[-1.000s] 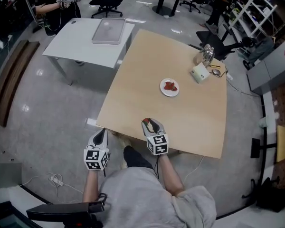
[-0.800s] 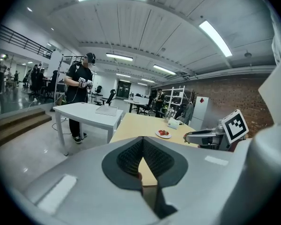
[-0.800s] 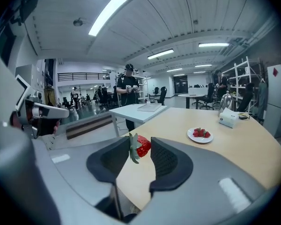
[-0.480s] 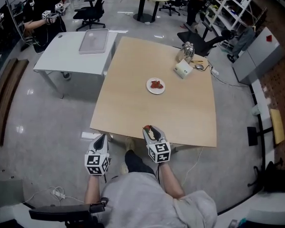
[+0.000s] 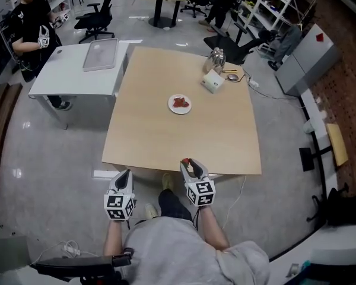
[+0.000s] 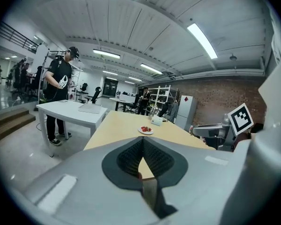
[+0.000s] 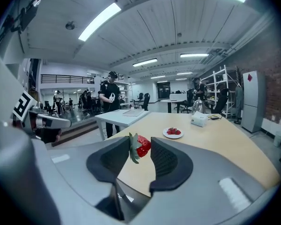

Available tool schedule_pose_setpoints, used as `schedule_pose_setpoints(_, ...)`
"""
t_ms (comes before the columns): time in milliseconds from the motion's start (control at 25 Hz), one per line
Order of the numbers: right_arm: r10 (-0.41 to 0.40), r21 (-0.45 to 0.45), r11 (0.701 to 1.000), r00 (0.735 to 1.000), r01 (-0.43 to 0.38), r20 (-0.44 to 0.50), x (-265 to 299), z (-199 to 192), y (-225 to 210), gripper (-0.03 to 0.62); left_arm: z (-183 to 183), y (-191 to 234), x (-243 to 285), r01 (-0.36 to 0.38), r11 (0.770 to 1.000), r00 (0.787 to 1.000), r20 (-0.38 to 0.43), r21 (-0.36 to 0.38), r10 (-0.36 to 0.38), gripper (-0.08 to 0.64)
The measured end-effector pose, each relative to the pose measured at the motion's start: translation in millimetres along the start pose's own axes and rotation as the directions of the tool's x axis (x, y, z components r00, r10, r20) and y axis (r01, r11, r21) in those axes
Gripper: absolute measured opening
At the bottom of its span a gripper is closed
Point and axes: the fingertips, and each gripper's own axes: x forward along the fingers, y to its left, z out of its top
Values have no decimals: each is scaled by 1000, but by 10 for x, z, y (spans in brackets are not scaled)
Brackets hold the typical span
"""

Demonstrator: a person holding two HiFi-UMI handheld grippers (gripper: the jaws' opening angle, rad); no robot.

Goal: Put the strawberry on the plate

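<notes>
The right tool (image 5: pixel 188 162) clamps a red strawberry with a green leafy cap (image 7: pixel 143 145) for carriage, at the near edge of the light wooden table (image 5: pixel 184 138), well apart from the small white round plate (image 5: pixel 172 107); the left tool (image 5: pixel 124 174) is closed and empty.

A wooden desk (image 5: pixel 166 141) carries a white plate (image 5: pixel 179 111) near its middle and a white box (image 5: pixel 212 82) near the far edge.

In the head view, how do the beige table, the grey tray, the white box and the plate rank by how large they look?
1. beige table
2. grey tray
3. white box and plate: these two look about alike, so I do not rank them.
</notes>
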Motion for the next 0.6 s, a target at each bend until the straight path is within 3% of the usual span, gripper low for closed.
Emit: schedule_pose_setpoints(600, -27, 25, 999, 1000, 27, -5, 228, -21, -528, 149, 74, -155, 527, 13, 1000, 1000, -26, 16, -13, 20)
